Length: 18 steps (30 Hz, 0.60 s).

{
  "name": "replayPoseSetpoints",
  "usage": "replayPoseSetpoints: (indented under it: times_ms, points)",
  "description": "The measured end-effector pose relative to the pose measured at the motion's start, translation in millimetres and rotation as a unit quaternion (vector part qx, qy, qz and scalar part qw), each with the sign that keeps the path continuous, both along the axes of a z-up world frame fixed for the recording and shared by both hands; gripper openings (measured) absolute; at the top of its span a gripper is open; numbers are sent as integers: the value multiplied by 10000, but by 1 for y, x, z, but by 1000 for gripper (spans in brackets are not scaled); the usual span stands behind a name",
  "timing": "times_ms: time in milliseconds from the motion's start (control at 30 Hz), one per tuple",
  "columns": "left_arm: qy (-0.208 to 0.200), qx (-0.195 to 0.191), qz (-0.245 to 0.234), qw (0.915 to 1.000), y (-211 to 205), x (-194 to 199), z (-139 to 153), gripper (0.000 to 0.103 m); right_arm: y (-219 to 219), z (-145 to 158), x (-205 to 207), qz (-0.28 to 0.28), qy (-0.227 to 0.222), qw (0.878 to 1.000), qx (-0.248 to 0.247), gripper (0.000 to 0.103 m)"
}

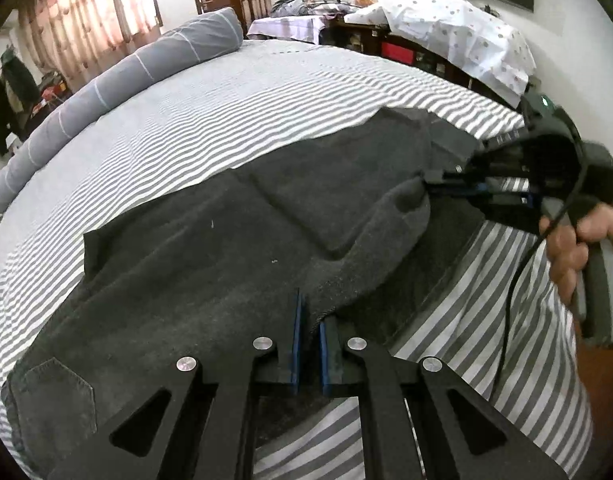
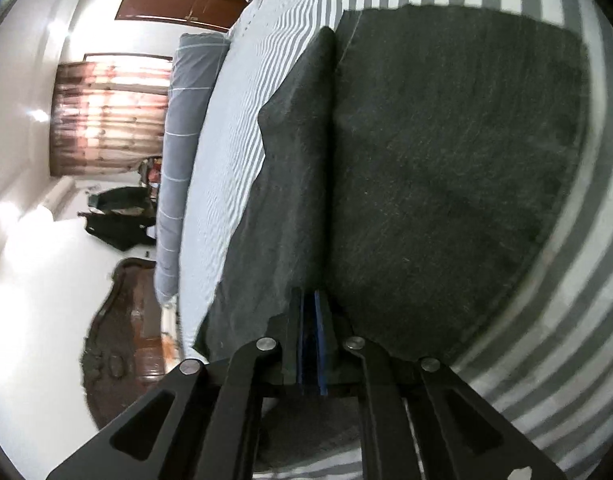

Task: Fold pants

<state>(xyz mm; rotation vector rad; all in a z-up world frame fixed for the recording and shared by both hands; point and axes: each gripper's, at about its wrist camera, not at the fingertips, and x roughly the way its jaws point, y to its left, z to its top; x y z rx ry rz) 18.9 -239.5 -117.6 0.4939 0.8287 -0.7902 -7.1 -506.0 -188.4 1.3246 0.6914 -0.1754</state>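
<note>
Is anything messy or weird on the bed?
Only a little: the dark pants lie crooked across the striped sheet, with one bunched flap pinched up by the right gripper. Nothing looks torn or spilled.

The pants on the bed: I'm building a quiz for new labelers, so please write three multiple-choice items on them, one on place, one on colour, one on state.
1. Where do the pants lie?
A. on a wooden floor
B. on a striped bed sheet
C. over a chair

2. What colour are the pants?
A. dark grey
B. red
C. white

3. What is the left gripper doing?
A. hanging wide open above the pillow
B. holding a hanger
C. pinching an edge of the pants

Answers:
1 B, grey and white stripes of the bed sheet show all round the cloth.
2 A, both views show charcoal fabric.
3 C, its blue pads stand close together with a fold of fabric between them; the right gripper pinches another part.
</note>
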Motion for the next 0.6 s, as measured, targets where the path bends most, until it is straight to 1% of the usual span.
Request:
replayPoseSetpoints:
  times_ms: [100, 200, 267, 367, 533, 600]
  points:
    - [-4, -82, 65, 9999, 4, 5, 8, 7, 3, -1, -5, 20, 54, 10000, -9, 11]
    - [41, -189, 145, 9997, 7, 10, 14, 7, 5, -4, -4, 61, 27, 9999, 93, 14]
    - [81, -201, 173, 9996, 8, 12, 14, 7, 5, -3, 0, 34, -60, 9998, 162, 24]
    - [73, -192, 162, 9997, 7, 10, 15, 7, 2, -1, 7, -66, -130, 9998, 166, 27]
    - [131, -209, 143, 9996, 10, 9, 15, 7, -9, -4, 24, -197, -126, 9994, 243, 27]
    - [182, -229, 150, 9995, 10, 10, 15, 7, -19, 1, 33, -303, -141, 9993, 174, 27]
